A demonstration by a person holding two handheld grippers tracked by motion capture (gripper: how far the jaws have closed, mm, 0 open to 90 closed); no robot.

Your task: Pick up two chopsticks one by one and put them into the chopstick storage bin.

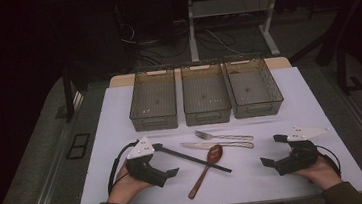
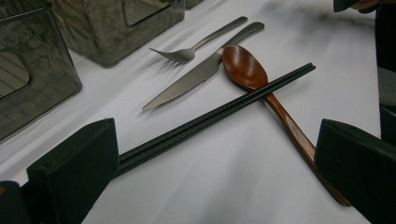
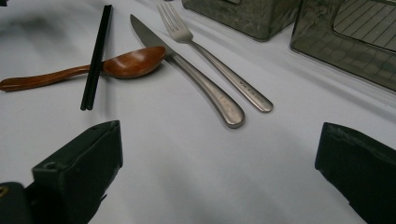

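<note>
On the white table [image 1: 300,110] lie a steel fork [image 1: 222,136], a steel knife [image 1: 216,145], a brown wooden spoon [image 1: 206,169] and a pair of black chopsticks [image 1: 192,158] laid across the spoon's handle. My left gripper [image 1: 166,159] rests at the left, open, jaws pointing right, and the chopsticks' near end lies by its far jaw. In the left gripper view the chopsticks [image 2: 210,119] run behind one jaw, with the spoon [image 2: 245,67] beyond. My right gripper [image 1: 273,150] rests at the right, open and holding nothing, facing the knife [image 3: 196,79] and fork [image 3: 224,74].
Three translucent grey bins stand in a row at the back: left [image 1: 152,98], middle [image 1: 205,93], right [image 1: 254,86]. Bare table lies between the cutlery and the front edge. Beyond the table is a dark floor with cables and desk legs.
</note>
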